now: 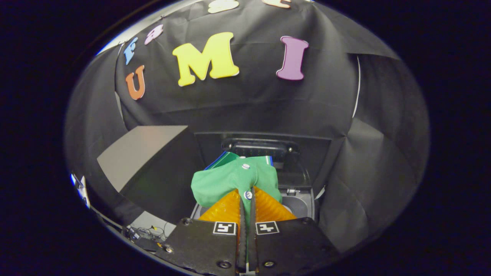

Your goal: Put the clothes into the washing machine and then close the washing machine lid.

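Jaws pinched nearly closed on the green buttoned shirt (234,180) hold it above the open washing machine (303,199) — soft, light, floppy cloth, best gripped at a bunched fold like this.

Gripper (247,193) fingers pinched on green shirt (234,180); shirt hangs ahead, blocks mid-view. Washer (301,205) opening under it, right part unobstructed. Raised lid (261,147) stands behind opening. Booth cloth close at back & right side.
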{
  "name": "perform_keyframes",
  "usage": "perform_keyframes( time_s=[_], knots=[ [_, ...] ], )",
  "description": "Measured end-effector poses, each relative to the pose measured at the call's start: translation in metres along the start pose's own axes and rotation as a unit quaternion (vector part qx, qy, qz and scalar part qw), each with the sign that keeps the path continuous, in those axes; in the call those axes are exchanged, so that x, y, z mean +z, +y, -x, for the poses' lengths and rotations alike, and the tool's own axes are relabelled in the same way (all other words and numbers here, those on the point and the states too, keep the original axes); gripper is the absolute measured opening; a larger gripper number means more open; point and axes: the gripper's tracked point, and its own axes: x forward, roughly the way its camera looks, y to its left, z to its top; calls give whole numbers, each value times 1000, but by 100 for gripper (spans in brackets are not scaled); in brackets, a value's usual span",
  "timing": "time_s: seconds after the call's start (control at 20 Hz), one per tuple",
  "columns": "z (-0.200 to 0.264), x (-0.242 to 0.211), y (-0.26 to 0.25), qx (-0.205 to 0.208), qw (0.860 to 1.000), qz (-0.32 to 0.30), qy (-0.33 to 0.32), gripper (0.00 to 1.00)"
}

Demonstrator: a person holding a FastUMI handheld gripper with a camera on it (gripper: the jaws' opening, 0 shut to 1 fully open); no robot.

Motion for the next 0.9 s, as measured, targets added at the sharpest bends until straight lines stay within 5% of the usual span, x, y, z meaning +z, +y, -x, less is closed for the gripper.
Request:
perform_keyframes(
  time_s=[0.9],
  knots=[
    [-133,-142,5,-19,983,16,181,6]
  ],
)
